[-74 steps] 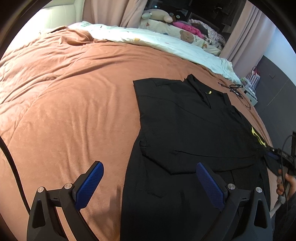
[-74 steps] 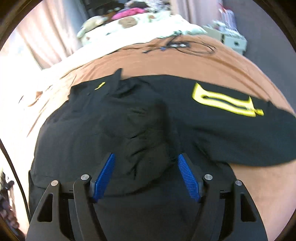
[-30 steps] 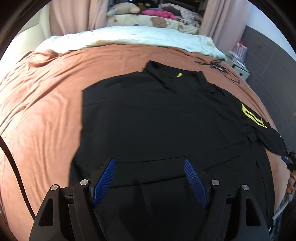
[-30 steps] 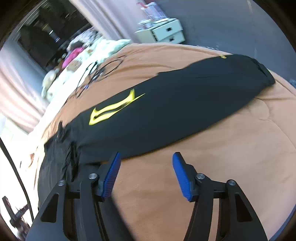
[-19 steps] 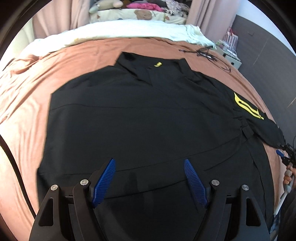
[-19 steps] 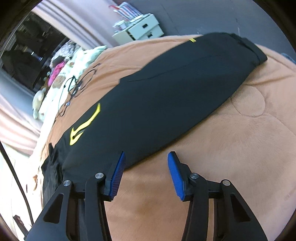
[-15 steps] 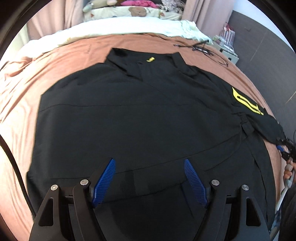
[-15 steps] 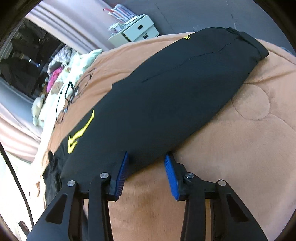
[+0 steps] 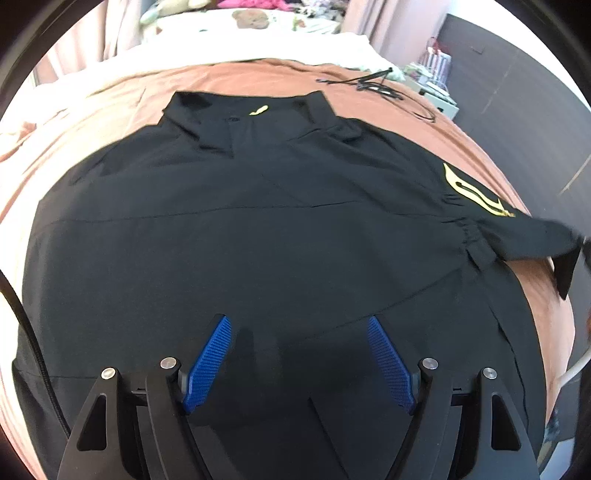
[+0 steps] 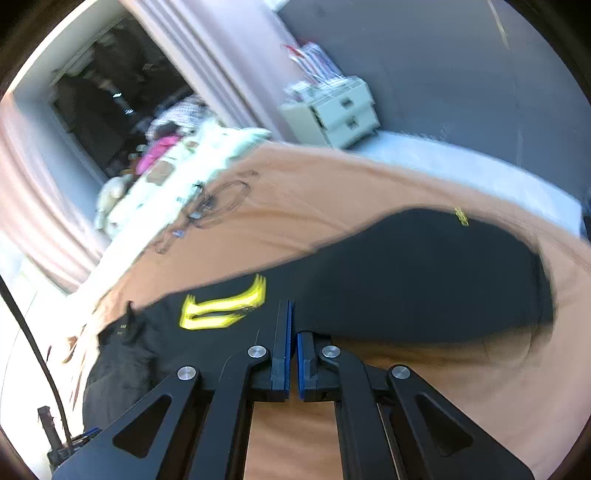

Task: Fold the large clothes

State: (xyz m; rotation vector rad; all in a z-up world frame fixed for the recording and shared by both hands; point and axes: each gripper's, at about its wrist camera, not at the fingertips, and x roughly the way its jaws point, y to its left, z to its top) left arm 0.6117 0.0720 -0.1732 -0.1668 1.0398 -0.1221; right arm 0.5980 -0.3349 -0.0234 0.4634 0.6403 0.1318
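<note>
A large black jacket (image 9: 258, 229) with yellow marks lies spread on the brown bedspread (image 9: 369, 92), collar at the far side. My left gripper (image 9: 297, 354) is open and empty, hovering over the jacket's lower body. The jacket's right sleeve (image 10: 424, 273), with a yellow logo (image 10: 225, 304), stretches out to the right. My right gripper (image 10: 293, 332) is shut on the near edge of this sleeve and lifts it; in the left wrist view the sleeve end (image 9: 535, 240) hangs raised at the right.
A black cable (image 10: 218, 203) lies on the bedspread beyond the sleeve. White bedding with soft toys (image 9: 258, 33) is at the far end. A small white drawer unit (image 10: 332, 114) stands by the grey wall. Pink curtains hang behind.
My right gripper has closed on the sleeve's near edge and begun lifting it. My left gripper moved right, over the middle of the jacket, still open.
</note>
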